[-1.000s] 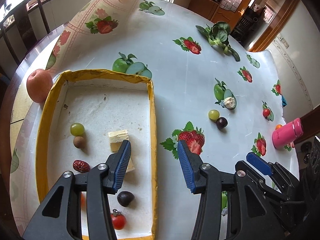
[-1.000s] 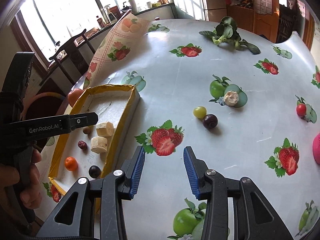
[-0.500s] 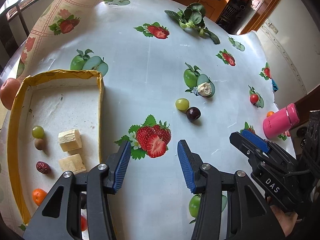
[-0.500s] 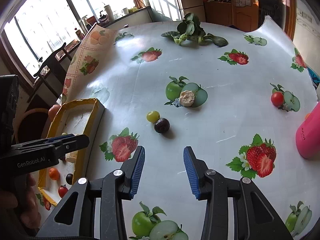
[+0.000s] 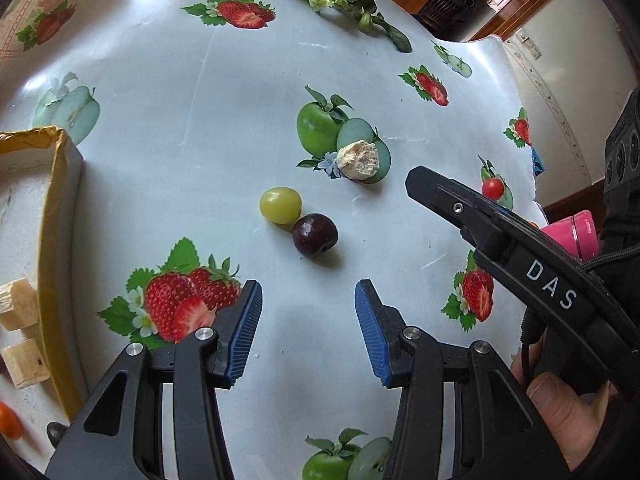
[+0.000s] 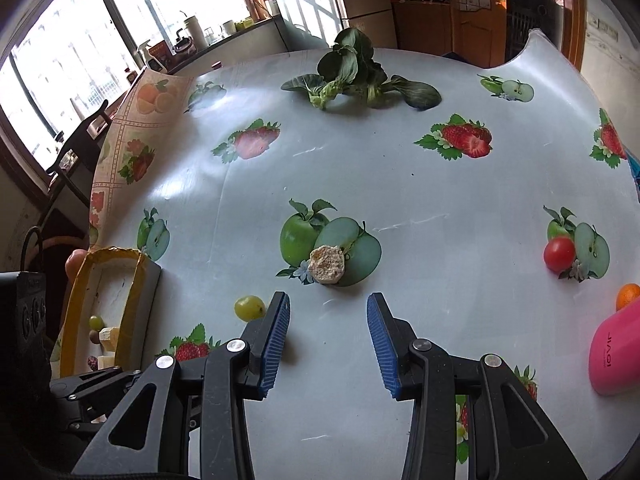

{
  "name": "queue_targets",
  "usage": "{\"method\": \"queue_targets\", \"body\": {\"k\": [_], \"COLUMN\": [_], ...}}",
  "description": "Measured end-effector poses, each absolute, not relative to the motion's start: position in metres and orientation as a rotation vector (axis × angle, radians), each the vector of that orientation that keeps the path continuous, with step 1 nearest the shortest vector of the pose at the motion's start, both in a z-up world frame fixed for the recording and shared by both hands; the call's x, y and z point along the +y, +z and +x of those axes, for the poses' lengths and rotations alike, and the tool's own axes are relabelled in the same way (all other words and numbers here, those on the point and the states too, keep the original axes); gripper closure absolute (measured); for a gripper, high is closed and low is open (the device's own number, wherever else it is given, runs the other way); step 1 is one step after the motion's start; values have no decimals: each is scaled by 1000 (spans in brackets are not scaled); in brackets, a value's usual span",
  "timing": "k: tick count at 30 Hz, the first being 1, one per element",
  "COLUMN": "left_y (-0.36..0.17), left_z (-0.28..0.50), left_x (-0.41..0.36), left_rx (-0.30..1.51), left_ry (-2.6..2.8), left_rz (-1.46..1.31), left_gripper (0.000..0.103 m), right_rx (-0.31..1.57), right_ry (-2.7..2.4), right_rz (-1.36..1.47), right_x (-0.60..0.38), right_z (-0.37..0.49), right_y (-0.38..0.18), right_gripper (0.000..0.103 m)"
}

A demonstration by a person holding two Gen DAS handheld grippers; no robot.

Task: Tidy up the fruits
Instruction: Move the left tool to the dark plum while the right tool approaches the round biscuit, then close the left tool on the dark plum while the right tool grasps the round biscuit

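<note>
Both grippers hover with jaws apart, holding nothing. The left gripper (image 5: 308, 332) faces a green grape (image 5: 280, 205) touching a dark plum (image 5: 315, 235). The right gripper (image 6: 328, 346) faces a pale chunk (image 6: 327, 264), possibly banana. The tray (image 5: 60, 264) sits left.

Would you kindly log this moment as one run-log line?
left gripper: open, empty, short of dark grape | right gripper: open, empty | green grape touching dark grape | tray left
</note>
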State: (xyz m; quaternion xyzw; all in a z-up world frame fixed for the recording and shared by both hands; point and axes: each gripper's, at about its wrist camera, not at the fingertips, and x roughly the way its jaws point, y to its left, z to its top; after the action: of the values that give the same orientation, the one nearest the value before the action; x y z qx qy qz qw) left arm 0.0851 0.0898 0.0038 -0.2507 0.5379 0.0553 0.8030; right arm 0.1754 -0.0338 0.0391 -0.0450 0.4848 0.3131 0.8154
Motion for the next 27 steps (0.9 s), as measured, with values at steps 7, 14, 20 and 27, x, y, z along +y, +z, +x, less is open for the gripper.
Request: {"method": "queue_targets", "body": {"k": [7, 14, 20, 27], "left_y": [-12, -13, -14, -10], "left_z": [106, 119, 121, 107], "left_x": [93, 87, 84, 90], "left_rx": [1166, 1140, 1142, 1146], "left_ry": [126, 117, 114, 109], "left_rz": [-553, -489, -410, -425], "left_gripper": [56, 57, 79, 79], "right_rx": [1066, 1102, 1108, 1069], "right_ry": [698, 701, 684, 670], "right_rz": [-101, -140, -173, -101], "right_x": [-16, 2, 0, -24], "right_z": [198, 212, 212, 205], "right_y": [20, 1, -9, 12], "right_gripper": [61, 61, 74, 74]}}
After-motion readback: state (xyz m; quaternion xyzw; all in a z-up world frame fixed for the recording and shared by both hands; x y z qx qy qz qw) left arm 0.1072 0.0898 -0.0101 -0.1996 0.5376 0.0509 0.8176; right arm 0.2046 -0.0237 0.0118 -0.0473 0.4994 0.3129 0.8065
